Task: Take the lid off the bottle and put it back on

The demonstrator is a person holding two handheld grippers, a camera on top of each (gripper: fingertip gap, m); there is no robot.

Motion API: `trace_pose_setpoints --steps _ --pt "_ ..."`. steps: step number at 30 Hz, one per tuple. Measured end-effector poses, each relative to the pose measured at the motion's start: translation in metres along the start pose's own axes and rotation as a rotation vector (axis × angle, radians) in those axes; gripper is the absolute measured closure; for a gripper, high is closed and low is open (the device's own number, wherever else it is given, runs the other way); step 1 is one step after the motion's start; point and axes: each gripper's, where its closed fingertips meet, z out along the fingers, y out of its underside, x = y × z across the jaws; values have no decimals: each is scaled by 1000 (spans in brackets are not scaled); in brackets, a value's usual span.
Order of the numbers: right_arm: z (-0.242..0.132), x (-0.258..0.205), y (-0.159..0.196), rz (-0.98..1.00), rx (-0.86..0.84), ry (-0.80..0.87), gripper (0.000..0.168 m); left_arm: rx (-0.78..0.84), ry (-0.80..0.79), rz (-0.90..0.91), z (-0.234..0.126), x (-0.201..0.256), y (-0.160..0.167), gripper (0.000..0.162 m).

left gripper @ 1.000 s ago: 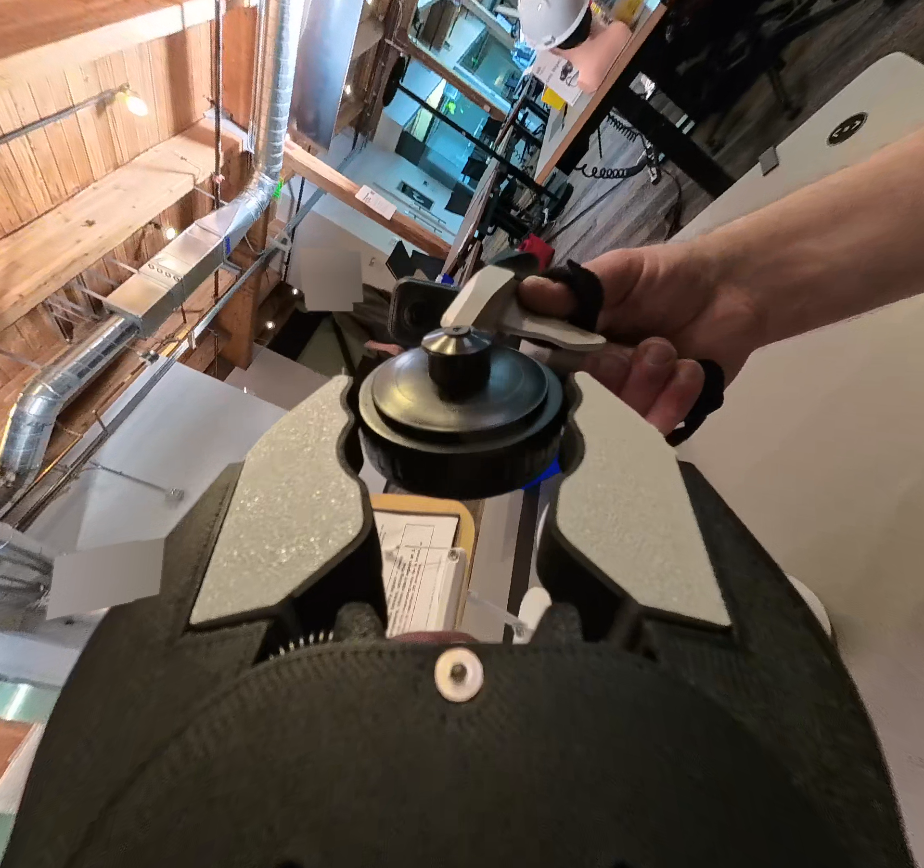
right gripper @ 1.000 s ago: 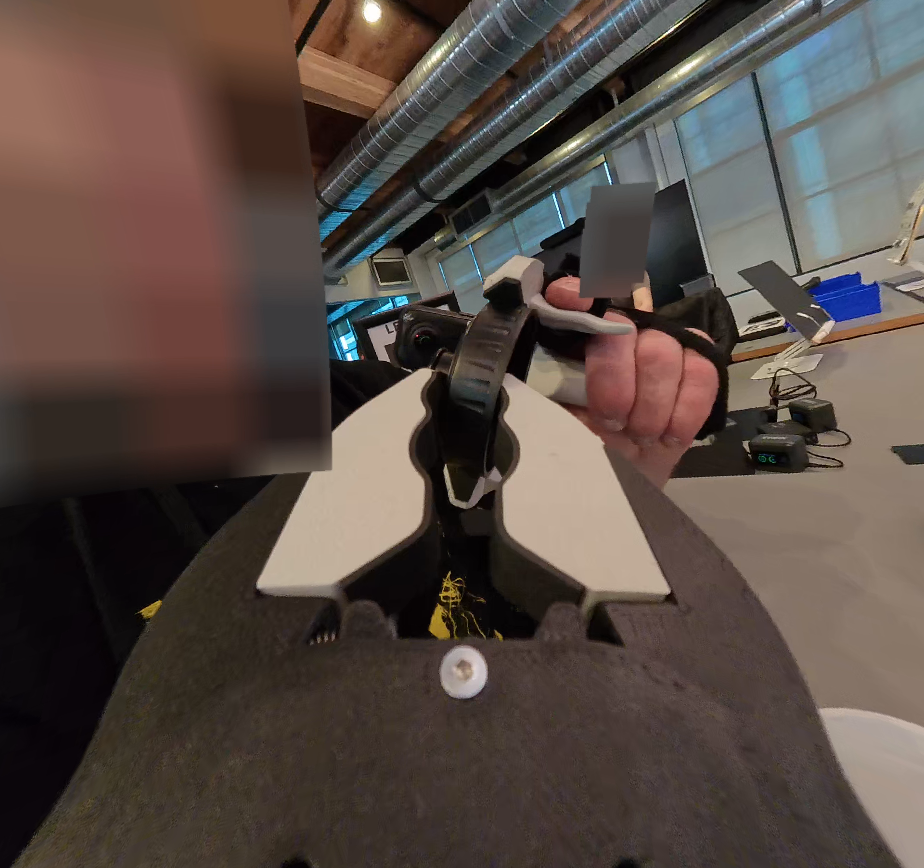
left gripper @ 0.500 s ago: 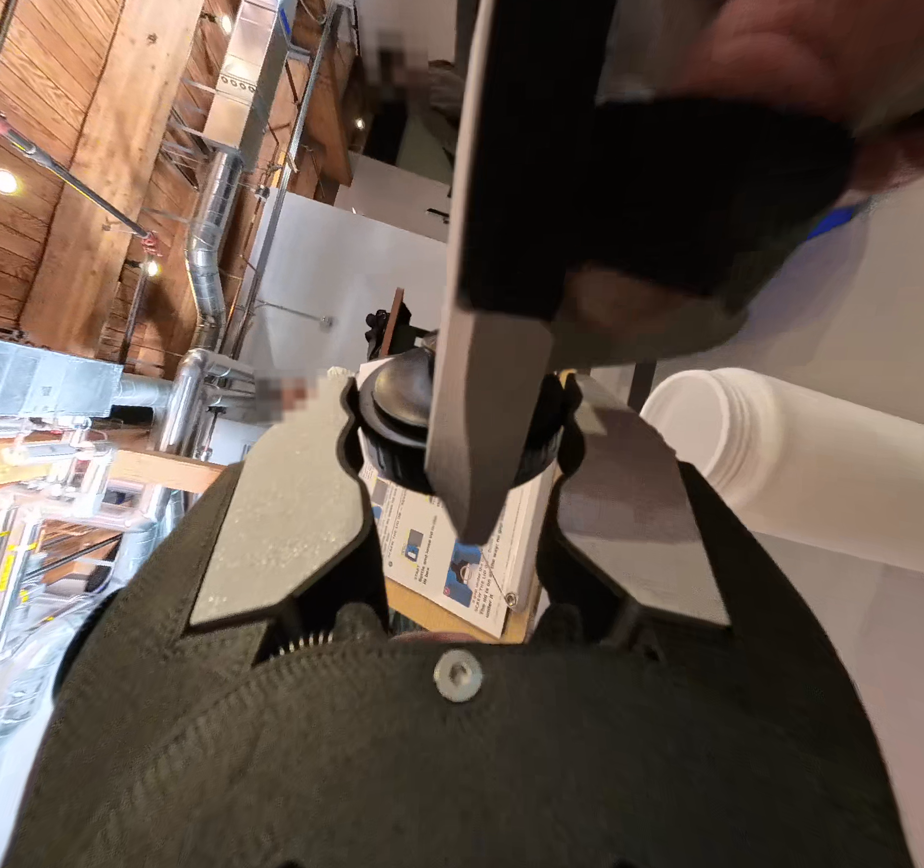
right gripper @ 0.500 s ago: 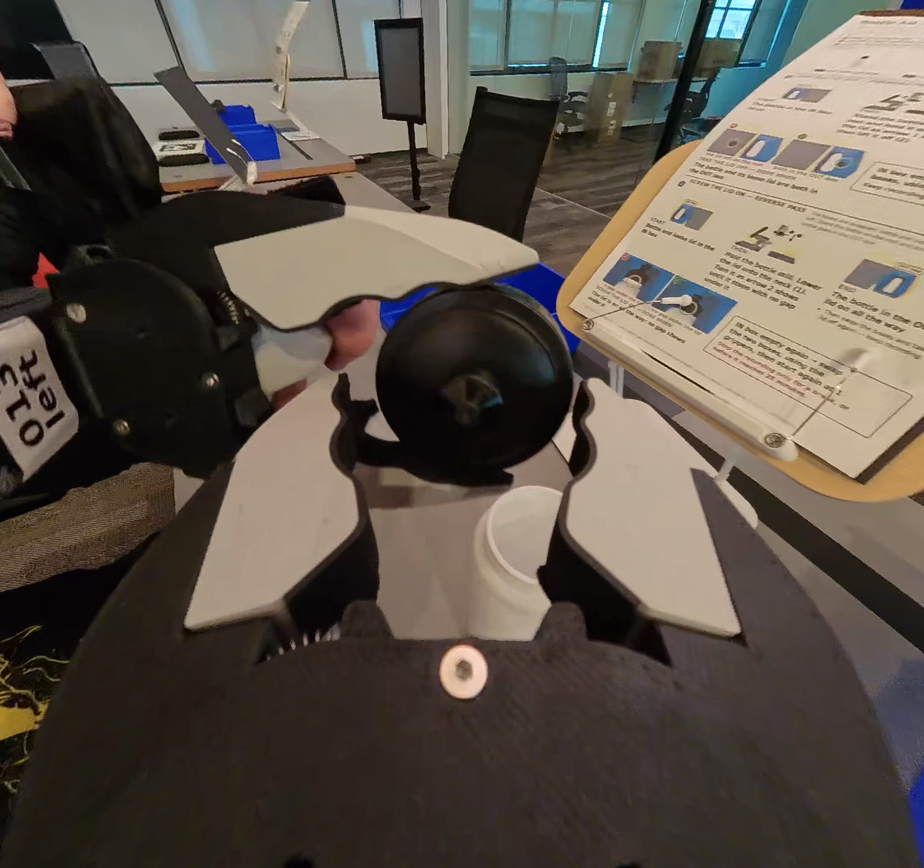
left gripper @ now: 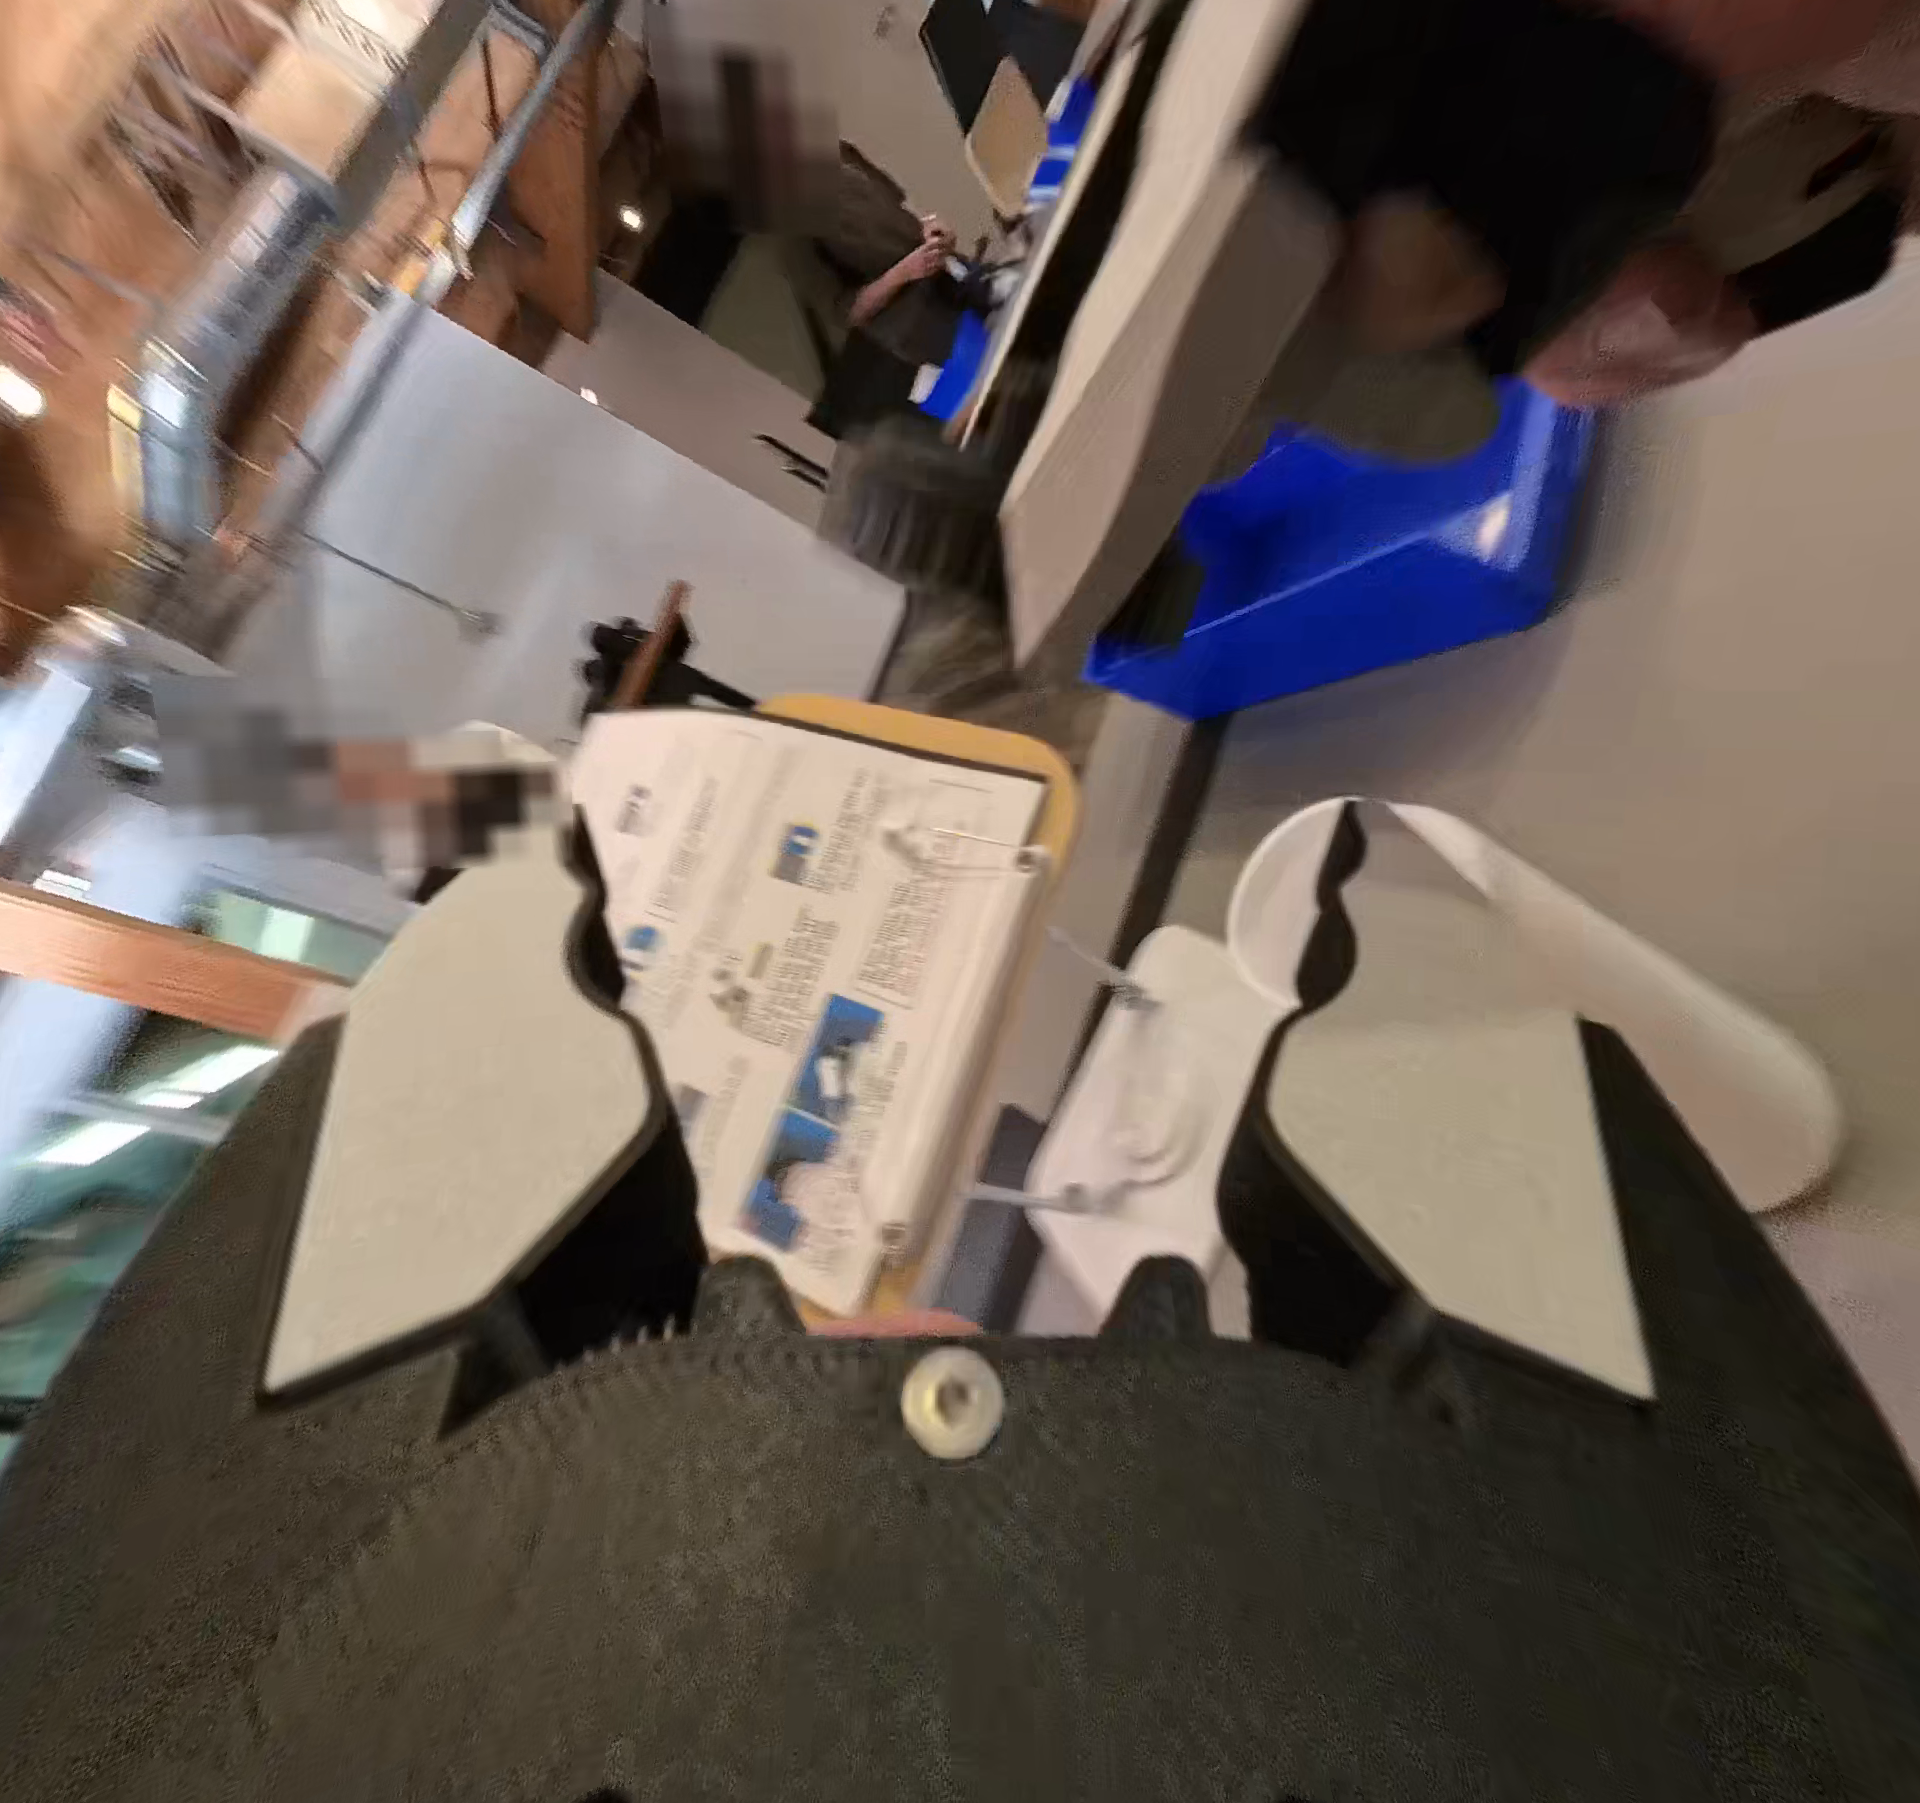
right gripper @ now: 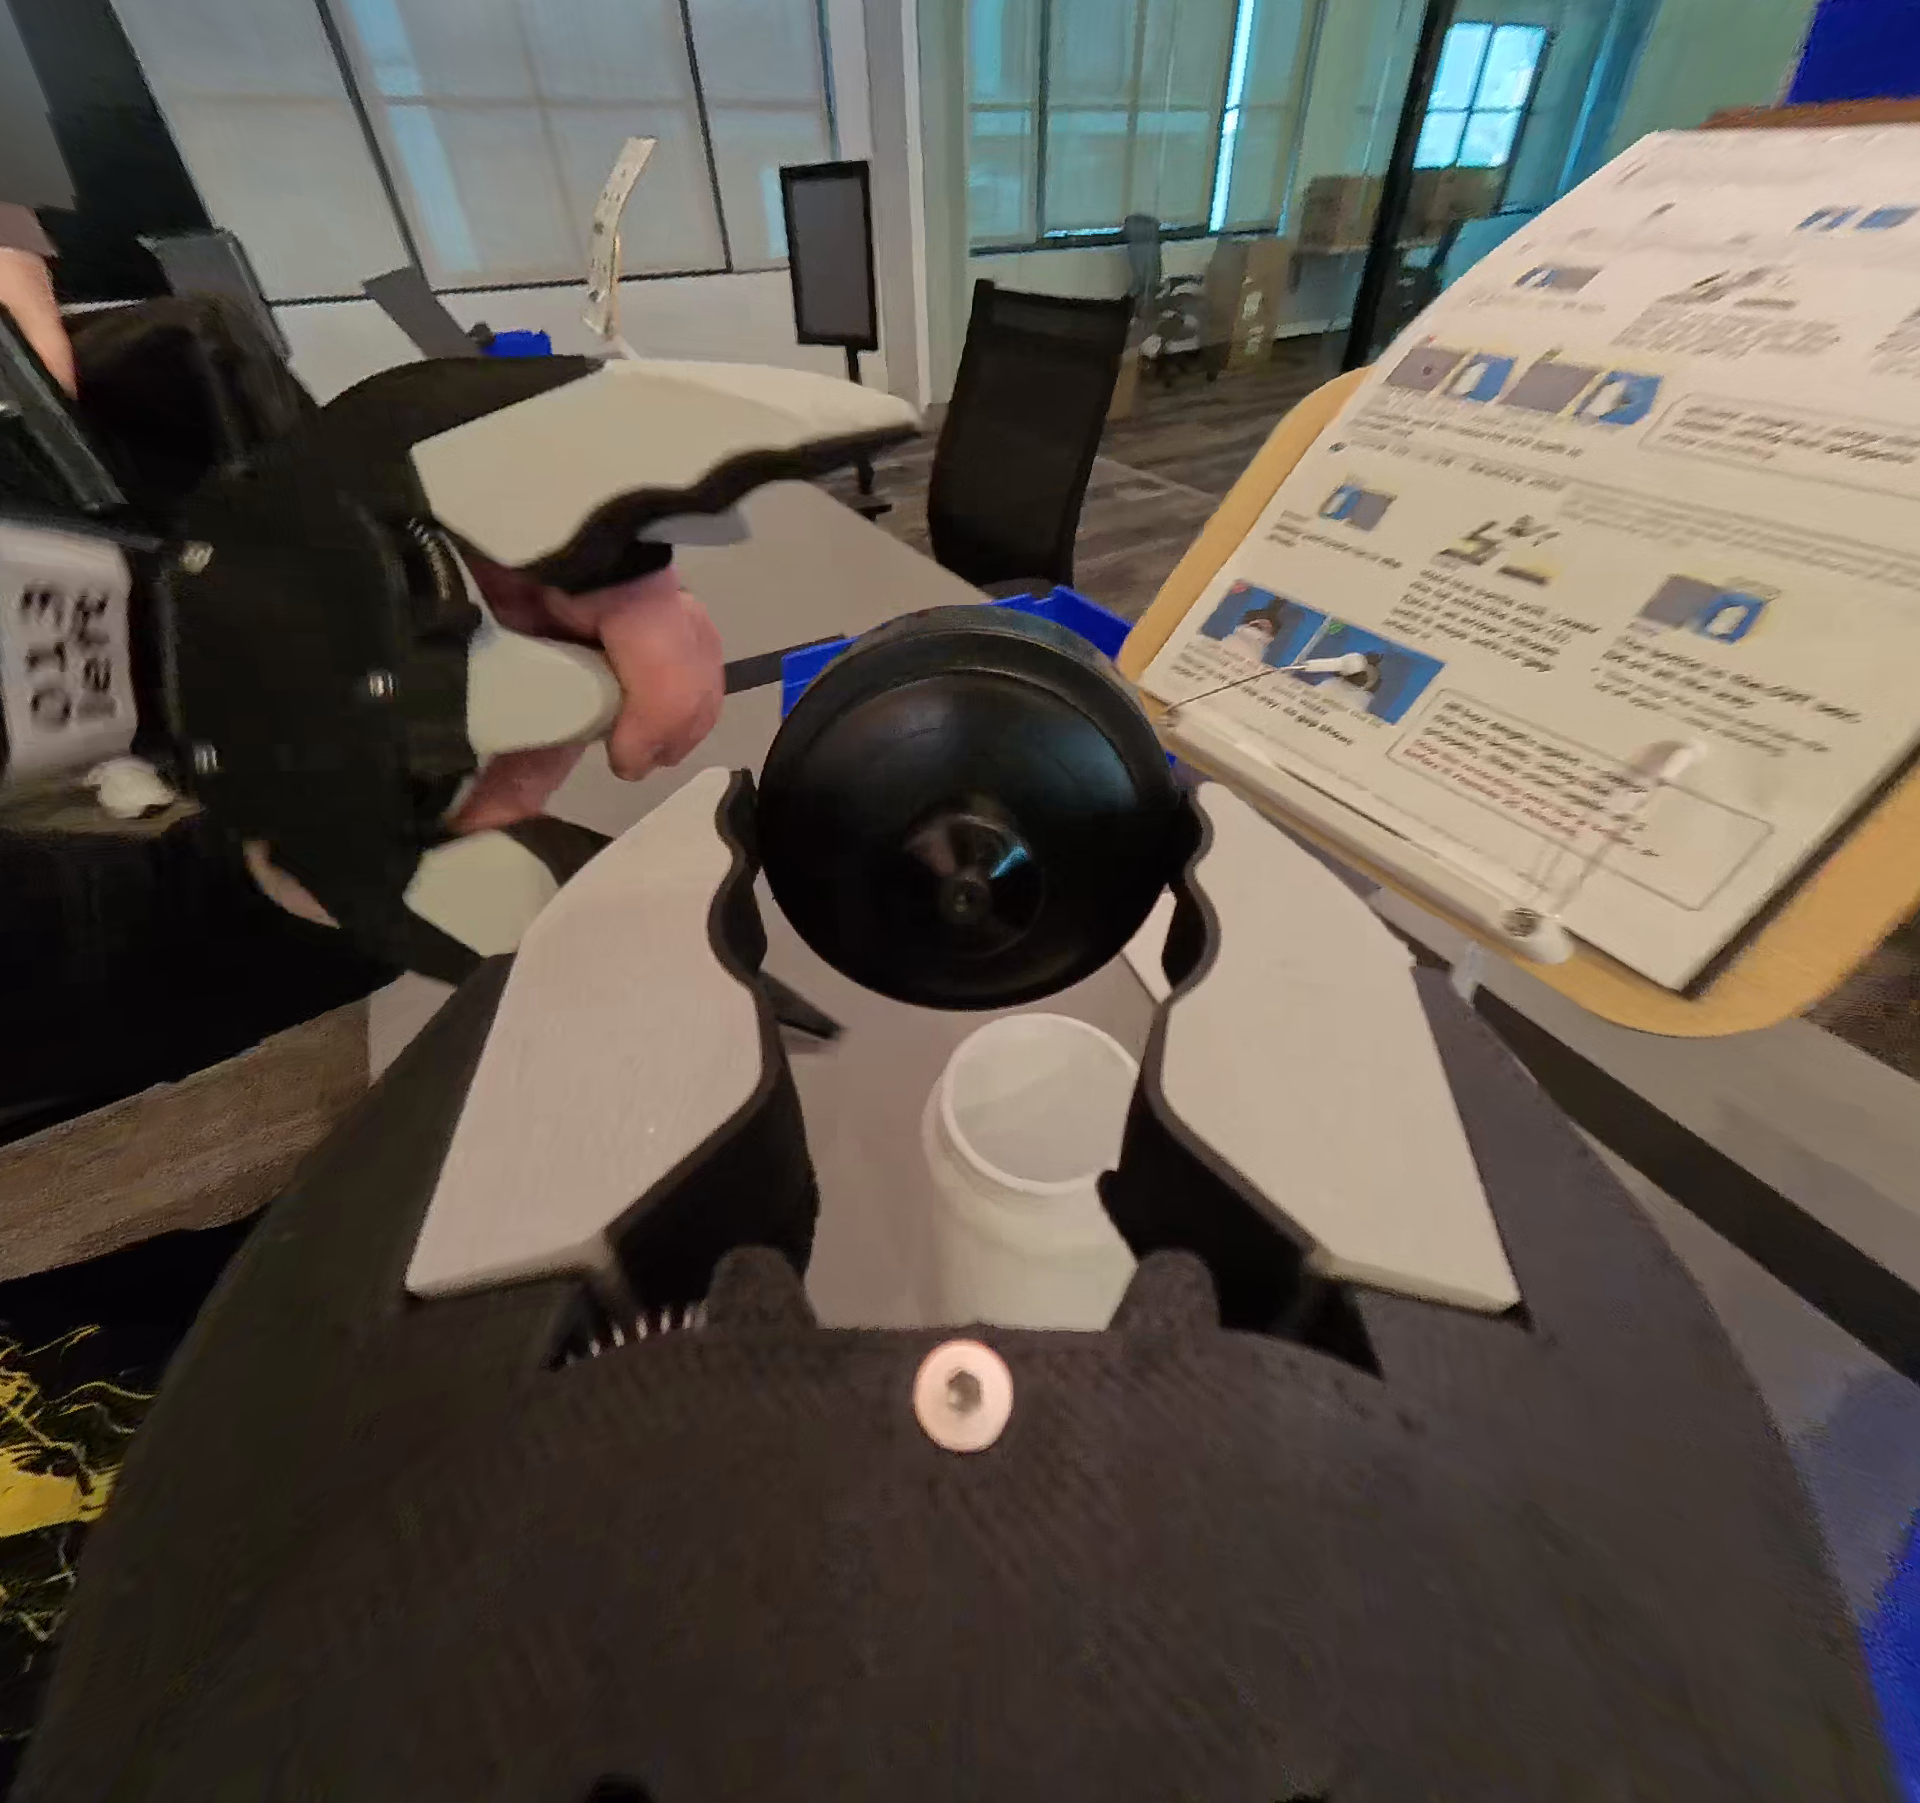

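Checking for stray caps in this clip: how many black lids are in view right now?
1. The black lid is clamped between the right gripper fingers, above the open white bottle. The left gripper is open and empty. Others could be hidden out of frame.

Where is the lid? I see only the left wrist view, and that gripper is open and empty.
Observer: The right gripper is shut on the lid.
Visitor: Is it on the bottle?
Observer: No. The bottle stands open-mouthed below the lid, apart from it.
Visitor: Is the lid level?
Observer: No, it's tipped up, with its knobbed face turned back toward the right gripper.
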Motion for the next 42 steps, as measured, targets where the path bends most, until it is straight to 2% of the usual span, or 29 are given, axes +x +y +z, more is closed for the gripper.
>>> trace_pose_setpoints --steps 3,6,11,14,20,24,26,29,32,38,42 --pt "-23 18 -3 -13 11 50 92 84 147 -296 -9 7 24 26" --pt "-33 28 3 0 -2 56 92 69 292 -495 3 46 64 16" --pt "-30 30 23 29 -34 22 92 159 470 -701 29 115 90 22" --pt "-28 31 30 48 -43 3 92 175 532 -746 46 145 98 25" --pt "-26 37 43 57 -66 6 92 222 591 -789 62 174 90 38" --pt "-21 40 49 71 -79 -20 92 243 620 -793 65 181 89 67" --pt "-18 39 53 68 -108 -57 92 260 635 -794 65 183 87 73" --pt "-13 34 60 28 -223 -158 92 269 636 -806 67 183 86 74" --pt "-8 32 68 -63 -428 -268 92 274 642 -806 68 184 85 75" --pt "7 30 94 -374 -886 -482 92 286 663 -808 69 186 83 75" --pt "11 28 111 -548 -1110 -579 92 296 670 -817 68 185 83 75"
